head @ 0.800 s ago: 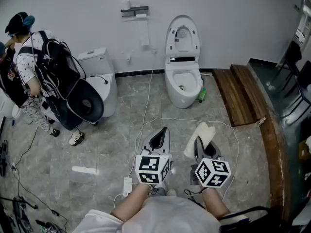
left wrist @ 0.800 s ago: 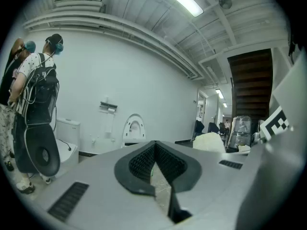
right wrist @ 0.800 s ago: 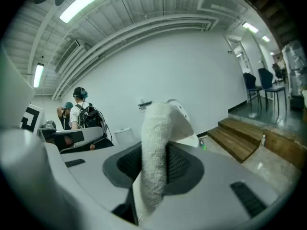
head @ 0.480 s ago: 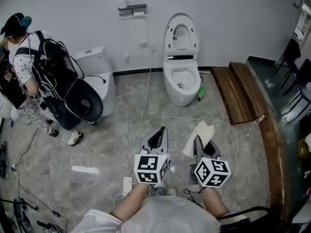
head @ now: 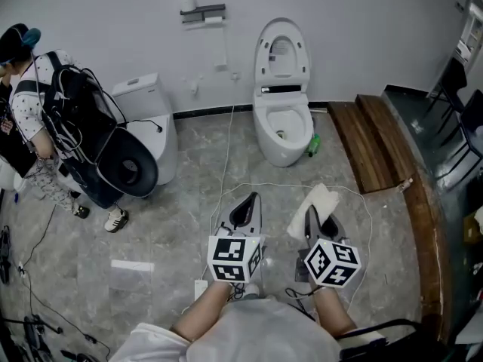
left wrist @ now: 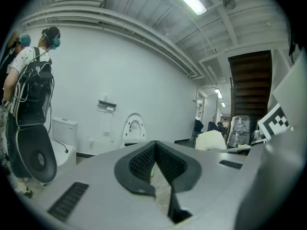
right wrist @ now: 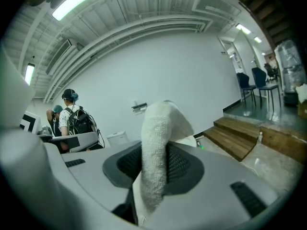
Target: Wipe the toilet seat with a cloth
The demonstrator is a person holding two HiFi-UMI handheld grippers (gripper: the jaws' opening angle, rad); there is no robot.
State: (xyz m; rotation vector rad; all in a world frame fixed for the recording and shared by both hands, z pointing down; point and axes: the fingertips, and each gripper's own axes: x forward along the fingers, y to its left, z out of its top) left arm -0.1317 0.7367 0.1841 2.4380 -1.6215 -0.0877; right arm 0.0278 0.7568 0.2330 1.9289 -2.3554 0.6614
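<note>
A white toilet (head: pixel 282 130) with its lid (head: pixel 281 51) raised stands against the far wall; it also shows small in the left gripper view as the toilet (left wrist: pixel 133 131). My right gripper (head: pixel 315 213) is shut on a folded white cloth (head: pixel 314 210), whose thick fold sticks up between the jaws as the cloth (right wrist: pixel 156 152). My left gripper (head: pixel 243 211) is shut with nothing in it, its ribbed pads meeting at the tip (left wrist: pixel 154 158). Both grippers hang side by side over the floor, well short of the toilet.
A second toilet (head: pixel 147 119) stands at the left with a person (head: pixel 45 119) wearing a backpack beside it. A paper holder (head: pixel 202 13) hangs on the wall. A green bottle (head: pixel 312 145) sits by the toilet base, wooden steps (head: pixel 373 145) lie at the right, and cables (head: pixel 226 164) trail over the floor.
The view has shifted slightly and the person at the left has edged further left. Both grippers keep nearly the same place, the cloth still held.
</note>
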